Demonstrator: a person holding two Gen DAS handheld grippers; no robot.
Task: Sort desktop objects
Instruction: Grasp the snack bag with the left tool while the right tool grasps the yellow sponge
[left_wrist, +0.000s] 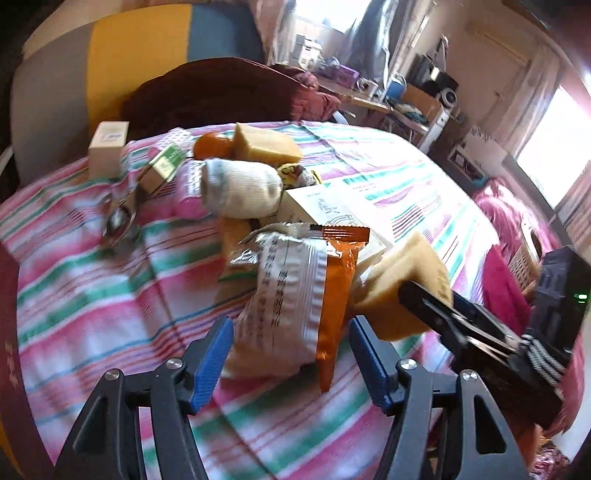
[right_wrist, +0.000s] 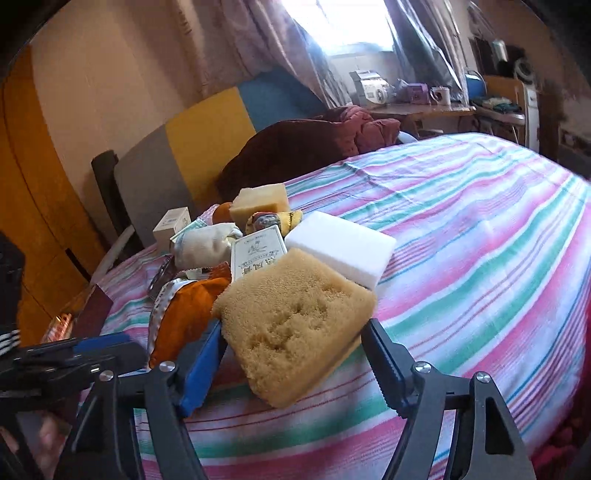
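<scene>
The bed sheet (right_wrist: 461, 229) has stripes of pink, green and white, with thin red and blue lines. The sponge (right_wrist: 295, 325) is yellow-brown. The block (right_wrist: 343, 247) behind it is plain white. The snack packet (left_wrist: 295, 295) is silver-white with an orange side and dark print. The sock (left_wrist: 240, 188) is white with a grey end. The box (left_wrist: 107, 147) is cream. The fruit (left_wrist: 212, 146) is orange. The headboard (right_wrist: 207, 140) is grey, yellow and blue. The blanket (right_wrist: 295, 151) is dark red. The hand-held gripper pads (left_wrist: 210, 365) are blue on black fingers.

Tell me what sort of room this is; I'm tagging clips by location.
Probably a bedroom: a striped sheet over a bed, a padded headboard, and a cluttered desk by the curtained window.
</scene>
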